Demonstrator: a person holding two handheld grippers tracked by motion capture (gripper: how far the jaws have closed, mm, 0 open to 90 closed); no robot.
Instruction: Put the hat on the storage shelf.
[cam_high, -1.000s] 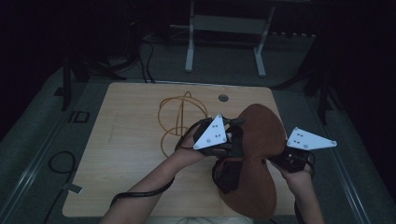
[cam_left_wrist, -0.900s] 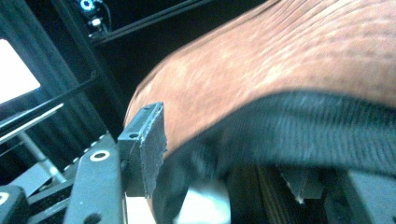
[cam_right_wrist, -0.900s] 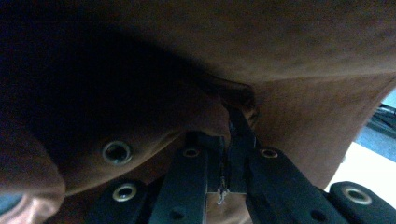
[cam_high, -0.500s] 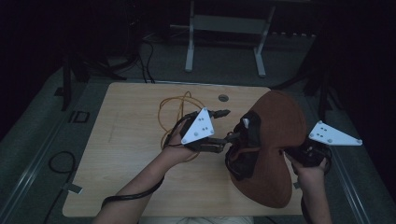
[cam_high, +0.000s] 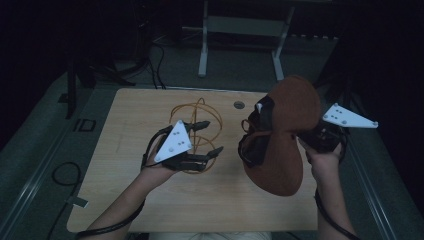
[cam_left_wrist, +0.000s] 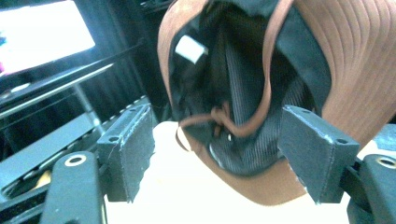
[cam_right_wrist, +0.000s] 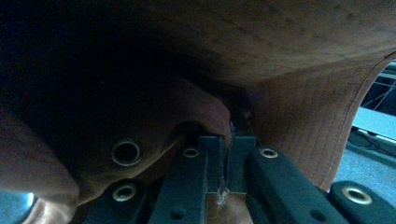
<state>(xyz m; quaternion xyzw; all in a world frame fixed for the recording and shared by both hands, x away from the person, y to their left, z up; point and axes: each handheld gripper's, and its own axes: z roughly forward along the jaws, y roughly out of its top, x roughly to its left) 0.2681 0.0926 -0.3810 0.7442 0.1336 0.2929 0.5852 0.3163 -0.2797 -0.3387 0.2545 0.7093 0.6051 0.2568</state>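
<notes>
High view: a light wooden table (cam_high: 130, 200) stands on grey floor in a dark room, with a grey metal stand (cam_high: 240, 35) behind it. The left gripper (cam_high: 212, 137), jaws apart, hovers over a loop of tan cord (cam_high: 197, 107). The right gripper (cam_high: 305, 137) holds a brown wide-brimmed fabric hat (cam_high: 290, 150) above the table's right side.

Left gripper view: the hat's dark lining faces the spread, empty jaws; a bright screen (cam_left_wrist: 42, 35) glows at upper left.

Right gripper view: 2 jaws pinch the hat's fabric.

Hat (cam_high: 287, 135) now higher, further right in frame, off left gripper (cam_high: 206, 137); left gripper's jaws now apart, over wire stand (cam_high: 197, 112).
</notes>
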